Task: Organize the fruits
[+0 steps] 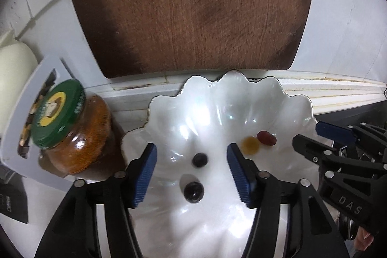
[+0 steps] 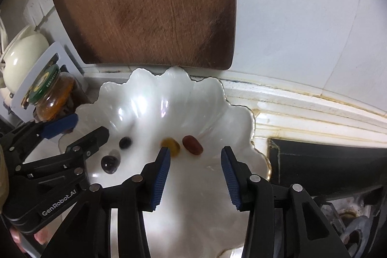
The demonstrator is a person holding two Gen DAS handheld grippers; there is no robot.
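4 small fruits lying loose in the white scalloped bowl (image 1: pixel 212 98): 2 dark round ones (image 1: pixel 199 159) toward the left, 1 yellow-orange one (image 1: pixel 251 144) and 1 red oblong one (image 1: pixel 266 138) toward the right, those last 2 just beside each other, perhaps touching.

Hovering over the bowl, both tools. Left gripper (image 1: pixel 192 168) standing about half open, blue ribbed pads (image 1: pixel 145 175) apart, holding nothing; the 2 dark fruits lying in the gap between the pads, touched by neither. Right gripper (image 2: pixel 194 175) standing partly open, narrower than the left, also gripping nothing; the yellow-orange fruit (image 2: pixel 171 145) sitting just past the tip of its left pad (image 2: pixel 161 175), contact there hard to judge, and the red fruit (image 2: pixel 192 144) lying ahead of the gap, clear of both pads.

Reading "DAS" in white on the black body of the right tool as seen from the left wrist camera, and "GenRobot.AI" on the left tool as seen from the right wrist camera. Fingertips of the person showing at the lower edges beside each tool.

Leaning against the pale wall behind the bowl, a brown wooden cutting board (image 1: pixel 188 9). Standing left of the bowl and just beside its rim, a glass jar (image 1: pixel 75 137) of orange-brown contents with a green lid (image 1: pixel 56 113) bearing a yellow ring label, its print too small to read. Further left, a cream-coloured pot (image 2: pixel 24 59).
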